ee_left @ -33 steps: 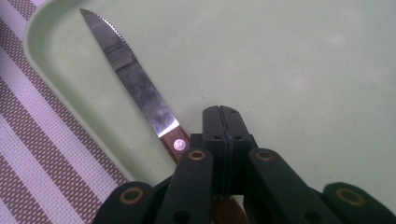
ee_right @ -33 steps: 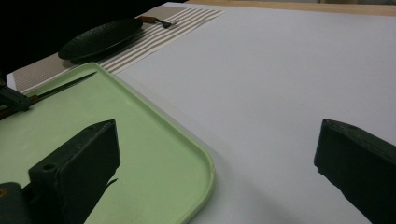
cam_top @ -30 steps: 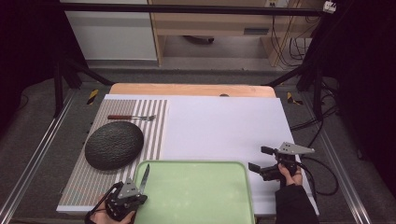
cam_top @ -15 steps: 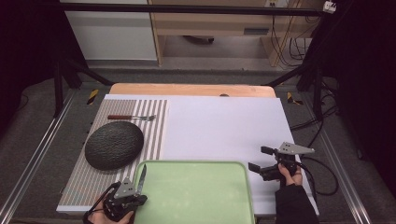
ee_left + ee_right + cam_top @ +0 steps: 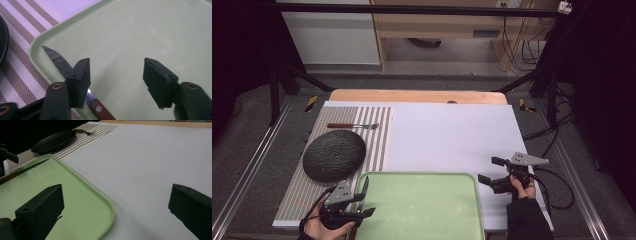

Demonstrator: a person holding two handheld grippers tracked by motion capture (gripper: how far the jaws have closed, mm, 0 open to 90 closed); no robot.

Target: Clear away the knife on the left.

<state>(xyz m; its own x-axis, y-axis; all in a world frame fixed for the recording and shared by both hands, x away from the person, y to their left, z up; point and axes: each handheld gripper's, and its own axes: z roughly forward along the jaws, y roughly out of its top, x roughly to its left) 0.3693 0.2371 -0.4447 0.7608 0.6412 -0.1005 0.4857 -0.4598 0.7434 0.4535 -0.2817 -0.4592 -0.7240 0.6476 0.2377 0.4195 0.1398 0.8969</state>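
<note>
A knife (image 5: 57, 59) with a serrated blade and a wooden handle lies along the left rim of the green tray (image 5: 422, 210), its tip toward the far side. My left gripper (image 5: 367, 197) hovers over that corner. Its jaws have just been opening and now stand wide apart over the tray (image 5: 140, 32). The knife passes under the left jaw and no pad presses on it. The knife (image 5: 27, 167) also appears far off in the right gripper view. My right gripper (image 5: 489, 170) is open over the white sheet, just right of the tray (image 5: 75, 202), with nothing between its jaws.
A black textured plate (image 5: 334, 155) sits on the striped placemat (image 5: 377, 135) beyond the tray's left corner. A fork (image 5: 352, 126) lies behind the plate. The white sheet (image 5: 452, 135) covers the middle and right; a wooden board (image 5: 412, 96) borders the far edge.
The left jaws have opened and let go of the knife, which now rests on the tray's left rim. The right hand has not moved.
</note>
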